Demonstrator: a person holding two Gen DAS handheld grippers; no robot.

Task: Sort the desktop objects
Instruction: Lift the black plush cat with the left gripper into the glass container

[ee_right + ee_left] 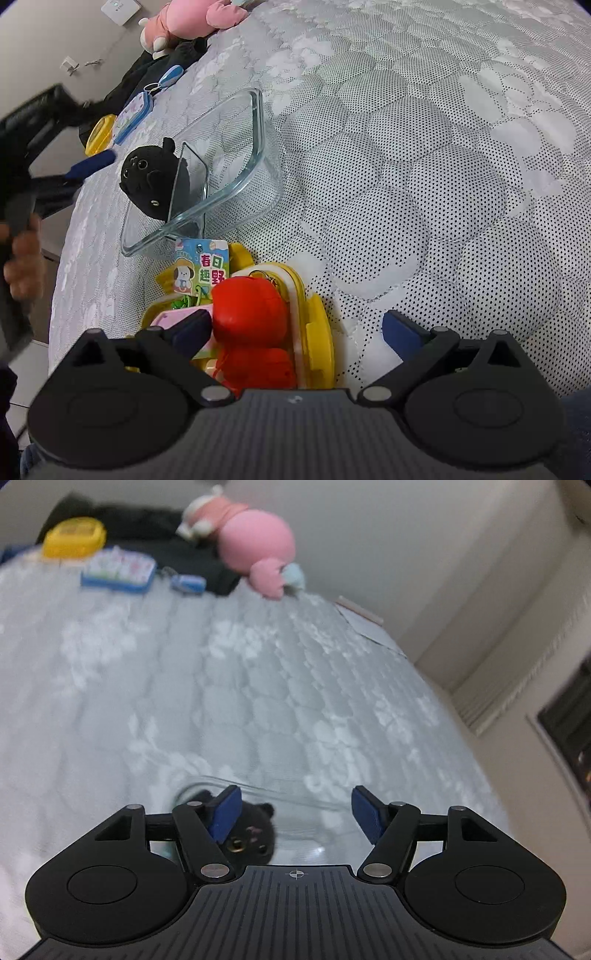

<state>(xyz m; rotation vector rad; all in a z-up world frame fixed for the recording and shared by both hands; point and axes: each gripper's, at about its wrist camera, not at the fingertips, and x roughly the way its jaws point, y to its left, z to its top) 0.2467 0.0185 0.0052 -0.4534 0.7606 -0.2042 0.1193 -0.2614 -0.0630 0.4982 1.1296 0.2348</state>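
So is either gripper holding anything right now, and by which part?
Nothing is held. The left gripper stands open above the black plush; the right gripper is open over the red toy.

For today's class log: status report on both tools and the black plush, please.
Left tool open, empty. Right tool open over red toy. Black plush in glass container. Nothing in the way.

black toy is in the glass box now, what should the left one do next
Probably draw the left hand-held gripper back and clear: its jaws are open and hold nothing, and the black toy already sits in the glass box.
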